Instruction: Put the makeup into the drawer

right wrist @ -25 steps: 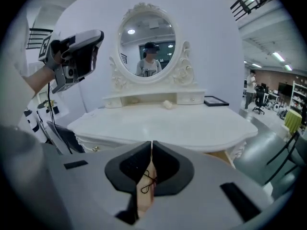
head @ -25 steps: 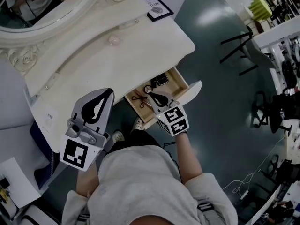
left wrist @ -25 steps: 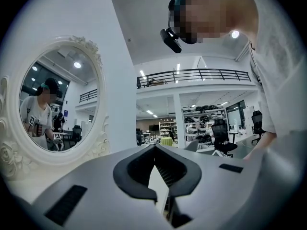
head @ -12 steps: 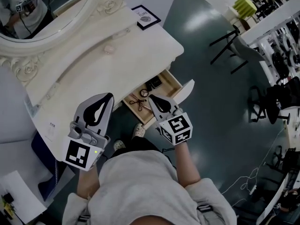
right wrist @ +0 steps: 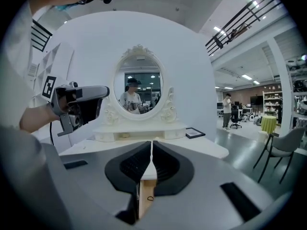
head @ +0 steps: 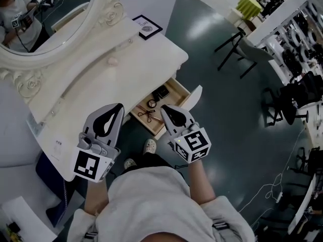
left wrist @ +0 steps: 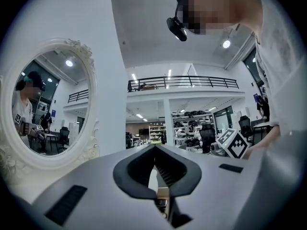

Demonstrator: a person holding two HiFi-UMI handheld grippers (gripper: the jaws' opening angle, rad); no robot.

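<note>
The drawer (head: 176,92) stands pulled out from the near right side of the white vanity table (head: 126,72), its pale front panel swung to the right. Inside, on the wooden bottom, lies the makeup: a black compact (head: 161,92) towards the far end, a small round pot (head: 151,103) just near of it, and a dark scissor-shaped tool (head: 146,114) at the near left end. The three lie apart from one another.

The right gripper (head: 166,110) is held at the near edge of the drawer. In its own view the two black jaws of the right gripper (right wrist: 151,145) are pressed almost together, with only a thin slit between them and nothing in their hold; the drawer's wood shows through the slit.

The left gripper (head: 115,110) hangs to the left of the drawer, over the table's near edge. Its jaws meet at the tips, as the left gripper view shows (left wrist: 155,150), and it too carries nothing.

On the far side of the tabletop stand an oval mirror (head: 45,19) in a carved white frame and, to its right, a small framed picture (head: 147,26).
</note>
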